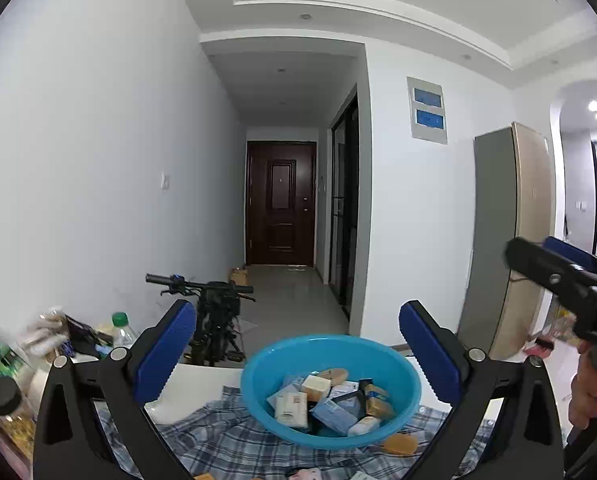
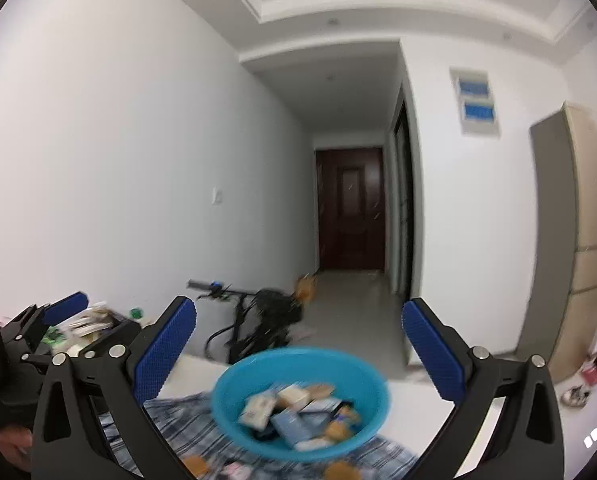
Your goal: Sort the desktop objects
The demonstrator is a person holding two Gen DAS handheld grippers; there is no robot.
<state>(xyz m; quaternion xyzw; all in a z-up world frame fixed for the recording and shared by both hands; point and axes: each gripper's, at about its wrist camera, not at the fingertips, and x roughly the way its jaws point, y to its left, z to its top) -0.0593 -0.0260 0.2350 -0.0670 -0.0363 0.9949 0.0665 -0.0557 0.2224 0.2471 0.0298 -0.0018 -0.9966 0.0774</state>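
Over the checked cloth [image 1: 226, 444] | both grippers, left [image 1: 298, 350] and right [image 2: 298, 350], gape empty | blue bowl [image 1: 402, 364] holds many small packets | few strays left outside.

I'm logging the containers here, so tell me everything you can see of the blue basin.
The blue basin is a round, glossy bowl that looks like plastic, upright on a plaid cloth on a white table. It holds a loose heap of small boxes and soap-like bars. Neither claw touches it.
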